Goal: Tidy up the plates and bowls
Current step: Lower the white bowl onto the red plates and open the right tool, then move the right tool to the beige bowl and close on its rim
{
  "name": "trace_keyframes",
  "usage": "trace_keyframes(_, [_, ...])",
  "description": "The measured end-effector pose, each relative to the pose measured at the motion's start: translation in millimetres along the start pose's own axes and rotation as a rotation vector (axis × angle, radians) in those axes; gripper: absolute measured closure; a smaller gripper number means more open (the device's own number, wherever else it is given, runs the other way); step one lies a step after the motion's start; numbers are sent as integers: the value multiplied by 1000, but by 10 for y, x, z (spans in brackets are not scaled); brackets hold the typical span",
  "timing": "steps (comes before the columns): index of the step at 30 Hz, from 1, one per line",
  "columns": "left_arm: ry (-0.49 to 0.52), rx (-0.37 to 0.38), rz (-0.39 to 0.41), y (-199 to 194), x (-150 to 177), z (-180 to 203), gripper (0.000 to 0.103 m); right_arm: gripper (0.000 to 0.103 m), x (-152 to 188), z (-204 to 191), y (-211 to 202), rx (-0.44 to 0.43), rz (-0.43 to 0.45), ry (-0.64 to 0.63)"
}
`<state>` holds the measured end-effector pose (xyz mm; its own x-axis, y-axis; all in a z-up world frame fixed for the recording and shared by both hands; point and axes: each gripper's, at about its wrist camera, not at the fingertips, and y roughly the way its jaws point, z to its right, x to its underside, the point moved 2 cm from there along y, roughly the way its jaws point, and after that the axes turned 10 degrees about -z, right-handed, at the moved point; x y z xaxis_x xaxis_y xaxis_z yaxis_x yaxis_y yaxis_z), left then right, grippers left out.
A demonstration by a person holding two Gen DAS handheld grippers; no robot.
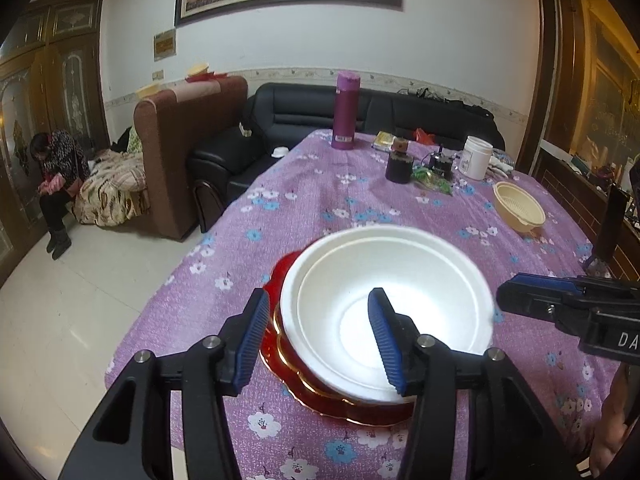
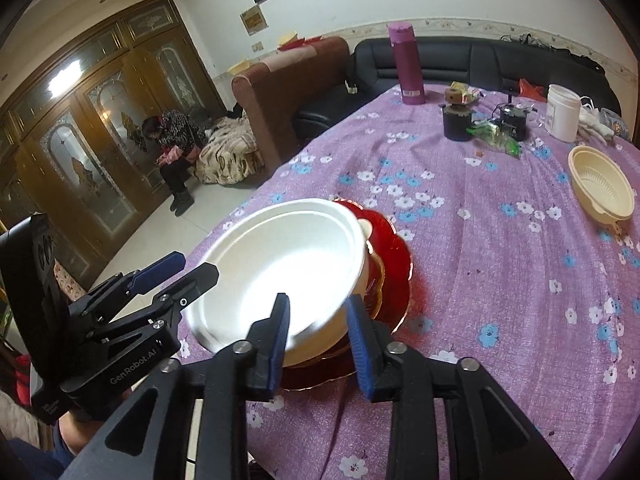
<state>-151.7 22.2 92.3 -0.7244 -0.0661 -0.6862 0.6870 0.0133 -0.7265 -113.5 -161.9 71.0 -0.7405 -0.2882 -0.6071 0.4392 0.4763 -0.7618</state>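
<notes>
A living room with a black leather sofa [image 1: 360,116], a brown armchair [image 1: 180,148] and carved wooden doors [image 2: 100,120] lies behind a table covered by a purple floral tablecloth [image 1: 304,200]. A person in dark clothes [image 1: 60,168] sits by the doors, well apart from the table.

Near the table's front edge a white foam bowl [image 1: 384,304] sits tilted on top of a stack of red gold-rimmed plates [image 1: 288,364]; in the right wrist view a second pale bowl shows under its raised rim, and the white bowl's edge is motion-blurred.

The left gripper [image 1: 320,340] has its blue ribbed fingers spread wide, straddling the bowl's near-left rim: one finger is outside over the red plates, the other is over the bowl's inside. Whether either pad touches the rim cannot be told. The right gripper [image 2: 316,340] is likewise spread, with the bowl's near rim between its fingers, not pinched.

Toward the table's far edge stand a magenta thermos bottle [image 1: 345,116], a dark jar with a cork stopper [image 1: 400,164], a white plastic tub [image 1: 476,158] and some green wrapping [image 1: 434,182]. A cream plastic colander bowl [image 1: 518,208] rests near the right edge.
</notes>
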Motion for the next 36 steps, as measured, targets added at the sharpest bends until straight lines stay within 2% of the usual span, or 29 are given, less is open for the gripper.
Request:
trace_keyframes(6, [51,28,34,-156,-92,238,52,67,26,293,-261,-6,63,70])
trace_keyframes(10, [128,100,34,-200,-150,634,50,67,48,604,-399,7,92,147])
trace_keyframes(11, [148,113,31,-194,-157,733,46,67,62,719,-435,14,98,174])
trace_keyframes(15, [246,213,-22,-53,-135,1265,45,67,130,1153,-570,39,124,287])
trace_keyframes(22, [368,299,-170,520,65,2082,45,67,268,1869,-801,110,157,465])
trace_keyframes(26, [400,292,-216,761,159,2317,45,64,322,2223,-872,139,155,549])
trace_keyframes(30, [417,281,-229,853,172,2411,45,62,267,2489,-847,146,135,600])
trace_keyframes(36, [406,284,-221,912,121,2400,45,60,-92,3009,-784,137,160,746])
